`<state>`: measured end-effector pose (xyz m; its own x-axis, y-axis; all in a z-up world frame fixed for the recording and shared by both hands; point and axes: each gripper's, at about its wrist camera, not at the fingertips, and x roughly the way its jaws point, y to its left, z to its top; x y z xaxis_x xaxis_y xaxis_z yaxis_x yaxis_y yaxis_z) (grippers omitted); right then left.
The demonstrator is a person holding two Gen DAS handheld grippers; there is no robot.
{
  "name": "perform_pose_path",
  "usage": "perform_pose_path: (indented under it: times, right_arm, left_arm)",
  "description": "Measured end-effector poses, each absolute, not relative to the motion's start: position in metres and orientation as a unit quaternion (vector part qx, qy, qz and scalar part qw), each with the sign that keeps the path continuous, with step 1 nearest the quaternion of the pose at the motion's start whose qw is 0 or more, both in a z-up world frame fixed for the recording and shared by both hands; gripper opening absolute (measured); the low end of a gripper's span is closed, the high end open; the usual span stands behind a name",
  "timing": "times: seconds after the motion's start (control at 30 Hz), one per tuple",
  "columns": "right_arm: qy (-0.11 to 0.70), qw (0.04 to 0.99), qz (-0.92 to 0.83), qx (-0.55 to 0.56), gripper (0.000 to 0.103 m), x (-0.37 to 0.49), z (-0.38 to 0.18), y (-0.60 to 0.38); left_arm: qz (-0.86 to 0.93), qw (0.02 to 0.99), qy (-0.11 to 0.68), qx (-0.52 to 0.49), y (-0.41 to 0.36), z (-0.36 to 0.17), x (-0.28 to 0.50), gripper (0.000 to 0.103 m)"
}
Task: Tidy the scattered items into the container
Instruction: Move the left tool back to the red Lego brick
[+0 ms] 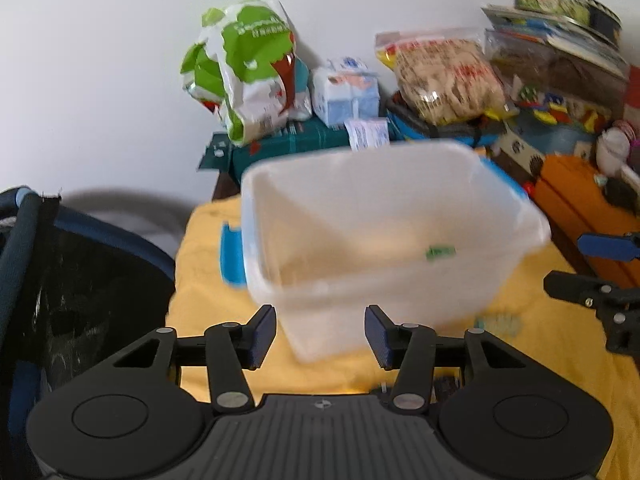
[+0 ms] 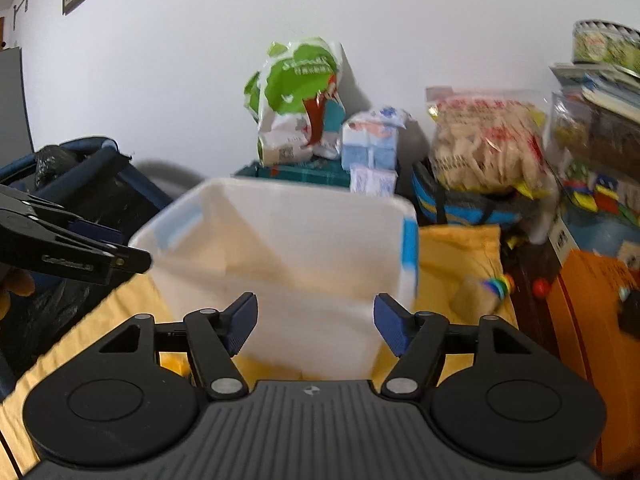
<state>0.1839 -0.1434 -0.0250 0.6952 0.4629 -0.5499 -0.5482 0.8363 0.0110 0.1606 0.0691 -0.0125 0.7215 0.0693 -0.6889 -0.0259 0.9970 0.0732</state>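
Observation:
A translucent white plastic container (image 1: 384,216) with blue latches stands open on a yellow cloth (image 1: 208,264). A small green piece (image 1: 440,251) lies inside it. My left gripper (image 1: 320,338) is open just short of the container's near corner, with nothing between its pads. My right gripper (image 2: 316,322) is open in front of the container (image 2: 280,240), also holding nothing. Each gripper shows at the edge of the other view: right gripper (image 1: 592,266), left gripper (image 2: 116,246). A small pale item with rainbow stripes (image 2: 488,288) lies on the cloth right of the container. A blurred teal scrap (image 1: 498,324) lies near the container's right corner.
Behind the container stand a green-and-white bag (image 1: 248,68), a blue tissue pack (image 1: 348,92) and a bag of pale snacks (image 1: 448,76). An orange box (image 1: 580,200) and stacked books (image 1: 560,48) crowd the right. A dark blue mesh basket (image 1: 60,280) stands at the left.

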Motion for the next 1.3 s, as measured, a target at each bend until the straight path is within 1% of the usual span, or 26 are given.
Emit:
perform_pose_path:
  times: [0.13,0.23,0.43,0.63,0.83,0.9,0.97,1.0,1.03,1.07,1.13,1.2,1.3]
  right_arm:
    - [0.307,0.911,0.263,-0.081,0.070,0.174,-0.054,-0.158]
    - [0.330,0.905,0.259,-0.075,0.070,0.165,-0.070,-0.165]
    - [0.347,0.888,0.287,-0.095,0.070,0.120,-0.096,-0.160]
    - [0.363,0.875,0.304,-0.107,0.070,0.092,-0.114,-0.151]
    - [0.353,0.880,0.294,-0.118,0.070,0.070,-0.120,-0.151]
    - [0.351,0.882,0.289,-0.123,0.068,0.063,-0.123,-0.152]
    - [0.351,0.883,0.286,-0.123,0.061,0.057,-0.126,-0.155]
    - [0.350,0.883,0.287,-0.123,0.060,0.053,-0.127,-0.156]
    - [0.350,0.882,0.289,-0.122,0.060,0.051,-0.128,-0.156]
    - [0.350,0.882,0.291,-0.121,0.059,0.049,-0.129,-0.156]
    - [0.348,0.883,0.292,-0.119,0.059,0.046,-0.131,-0.156]
    - [0.349,0.882,0.296,-0.115,0.055,0.044,-0.132,-0.156]
    - [0.347,0.881,0.303,-0.109,0.051,0.039,-0.132,-0.153]
  left_arm:
    - [0.024,0.921,0.385,0.057,0.061,-0.039,0.143,0.053]
    - [0.017,0.915,0.400,0.051,0.060,-0.054,0.136,0.053]
    - [0.005,0.905,0.422,0.044,0.047,-0.081,0.121,0.053]
    - [-0.006,0.902,0.428,0.050,0.032,-0.095,0.109,0.053]
    - [-0.021,0.902,0.429,0.048,0.013,-0.099,0.103,0.053]
    - [-0.028,0.903,0.426,0.052,0.006,-0.100,0.102,0.053]
    - [-0.029,0.904,0.423,0.053,-0.001,-0.102,0.103,0.053]
    - [-0.033,0.903,0.424,0.051,-0.003,-0.103,0.104,0.053]
    - [-0.036,0.902,0.427,0.049,-0.004,-0.106,0.106,0.049]
    - [-0.037,0.901,0.429,0.047,-0.006,-0.108,0.107,0.047]
    - [-0.037,0.902,0.428,0.045,-0.008,-0.111,0.109,0.047]
    - [-0.038,0.903,0.426,0.042,-0.011,-0.112,0.112,0.047]
    - [-0.035,0.903,0.426,0.041,-0.014,-0.111,0.116,0.047]
